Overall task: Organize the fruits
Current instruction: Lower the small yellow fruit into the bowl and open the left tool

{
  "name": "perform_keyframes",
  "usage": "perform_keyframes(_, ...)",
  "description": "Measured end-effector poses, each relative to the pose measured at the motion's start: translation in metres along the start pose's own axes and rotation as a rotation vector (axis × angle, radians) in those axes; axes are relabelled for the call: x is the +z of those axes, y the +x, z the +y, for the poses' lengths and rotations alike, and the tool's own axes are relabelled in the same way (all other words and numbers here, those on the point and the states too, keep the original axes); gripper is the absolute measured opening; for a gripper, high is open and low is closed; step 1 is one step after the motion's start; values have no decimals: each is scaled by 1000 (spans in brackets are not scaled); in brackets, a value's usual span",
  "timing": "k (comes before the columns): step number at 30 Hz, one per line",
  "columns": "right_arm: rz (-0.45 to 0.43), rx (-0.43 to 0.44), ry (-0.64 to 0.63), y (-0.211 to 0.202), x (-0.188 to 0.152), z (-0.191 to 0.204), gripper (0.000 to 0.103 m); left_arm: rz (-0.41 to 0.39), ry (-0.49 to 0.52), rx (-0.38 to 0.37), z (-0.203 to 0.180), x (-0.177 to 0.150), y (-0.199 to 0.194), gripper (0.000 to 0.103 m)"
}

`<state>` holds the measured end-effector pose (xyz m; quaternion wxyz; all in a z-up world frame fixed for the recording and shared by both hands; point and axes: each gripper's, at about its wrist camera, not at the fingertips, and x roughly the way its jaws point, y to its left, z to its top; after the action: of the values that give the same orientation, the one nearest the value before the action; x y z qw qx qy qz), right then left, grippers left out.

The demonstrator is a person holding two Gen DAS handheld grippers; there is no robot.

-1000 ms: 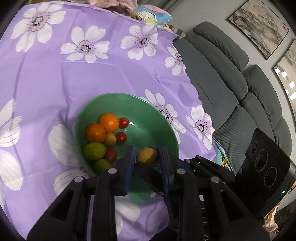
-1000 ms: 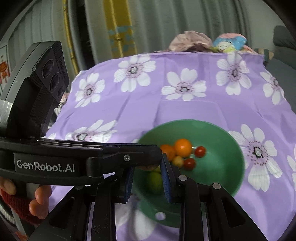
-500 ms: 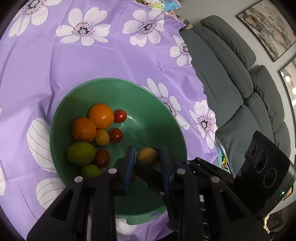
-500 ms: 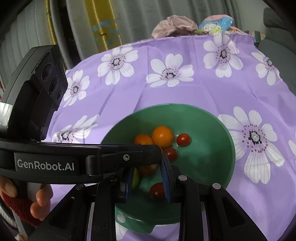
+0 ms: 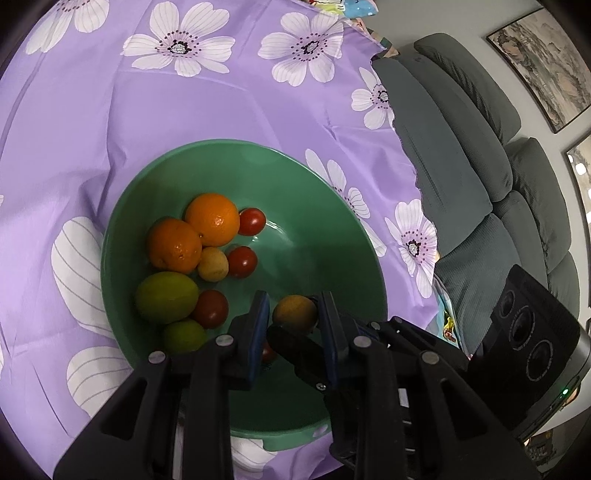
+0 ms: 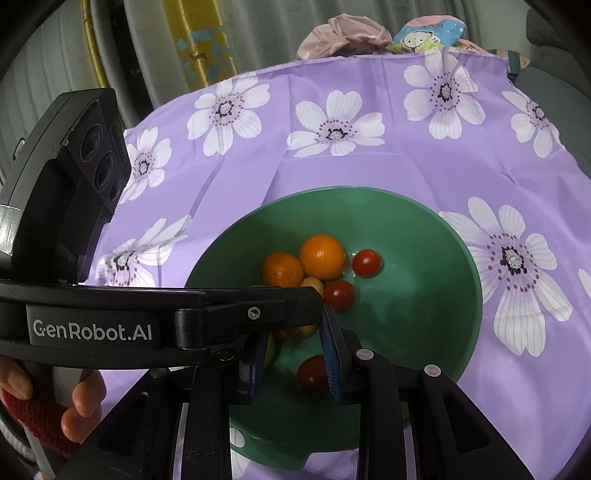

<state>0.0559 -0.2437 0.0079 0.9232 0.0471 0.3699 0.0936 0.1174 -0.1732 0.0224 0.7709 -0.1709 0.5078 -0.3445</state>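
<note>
Two grippers: both sit over the green bowl [image 5: 332,206], lower and closer to it than one second earlier; the bowl now fills more of each view.
Left gripper [image 5: 293,314]: jaws pinch a small yellow-orange fruit [image 5: 294,314], as in the earlier frames; the fruit hangs above the near inner wall of the bowl.
Right gripper [image 6: 293,350]: jaws pinch a small red tomato [image 6: 312,373], with the pad on the picture's right against it; the tomato is inside the bowl's outline, near the front wall. One second earlier it is not discernible between these jaws.
Crossing: the left gripper's finger, marked GenRobot.AI, passes in front of the right gripper's tips in the right wrist view.
Hand [image 6: 79,402]: fingers and a red knitted cuff show at the lower left edge of the right wrist view.
Bowl contents, left to right in the left wrist view: two green fruits [image 5: 166,297], two oranges [image 5: 212,219], one small yellow fruit [image 5: 213,264], three red tomatoes [image 5: 242,261]; all lie on the left side of the bowl floor, touching in a cluster, unchanged in arrangement.
Surface: purple cloth [image 5: 110,110] printed with white flowers; the bowl rests on it.
Room, left wrist view: grey sofa [image 5: 461,177] just beside the cloth's right edge; framed pictures [image 5: 543,66] on the wall behind it.
Room, right wrist view: curtains [image 6: 258,33] and bundled fabric [image 6: 343,35] beyond the far edge.
</note>
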Motion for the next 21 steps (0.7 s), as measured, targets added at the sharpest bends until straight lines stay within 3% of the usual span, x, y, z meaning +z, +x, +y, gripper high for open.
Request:
perform_keyframes(9,5,-4,2,-1,-1,1,30,-1,11,33,-2,-2,-2,27)
perform_keyframes(13,11,-11,7,0,-3,0,30,-6,10,47,1,-2,-5,34)
perform_keyframes(18,11,-19,-2,-1,-2,2,30,-23,16,75,1,-3,-12,35)
perform_keyframes(21,8,-25,-6,-3,-2,3,30,-36,26,93,-1,-4,-18,42)
